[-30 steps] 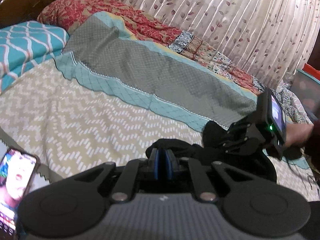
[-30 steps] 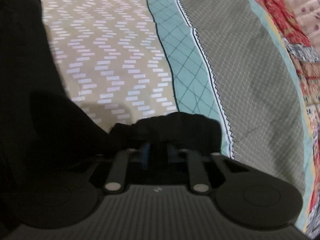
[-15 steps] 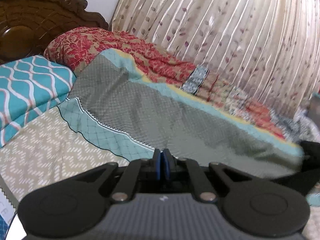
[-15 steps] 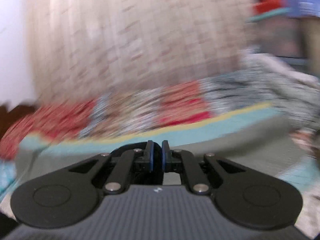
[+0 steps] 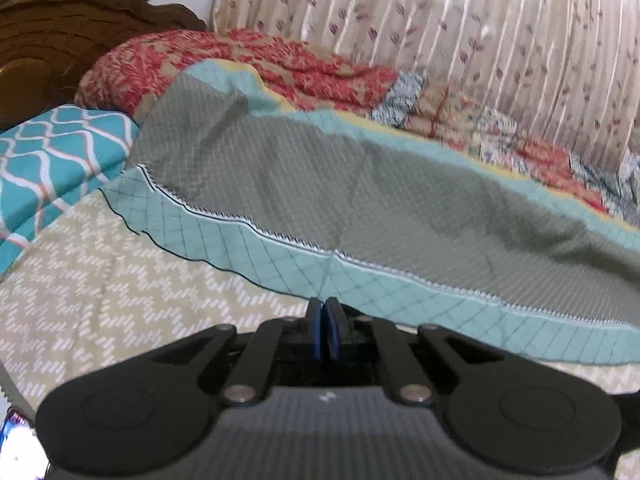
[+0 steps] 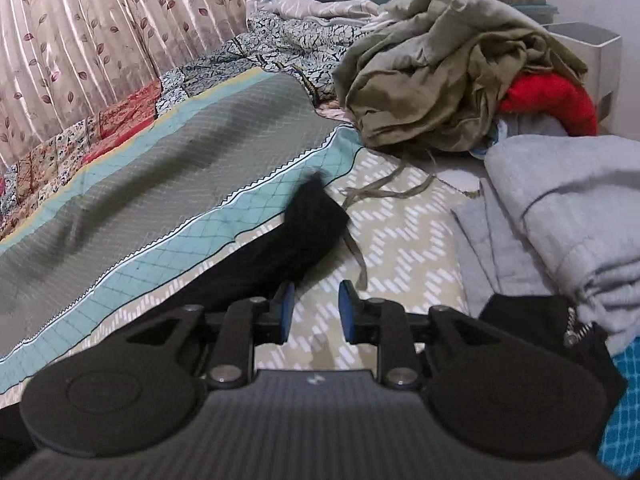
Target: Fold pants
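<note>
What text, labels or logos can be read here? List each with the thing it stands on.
No readable words or numbers.
Left gripper body: small white mark, too small to read.
Right gripper body: the same small mark, unreadable.
Phone screen: blurred, nothing legible.

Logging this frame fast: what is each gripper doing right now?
Left gripper: shut; no cloth visible between its pads.
Right gripper: open, holding nothing; the black pants lie just ahead on the bed.

Right hand-held gripper [image 6: 313, 312] jaws apart over bedspread [image 6: 400, 232]; black pants [image 6: 296, 236] just left, blurred.
</note>
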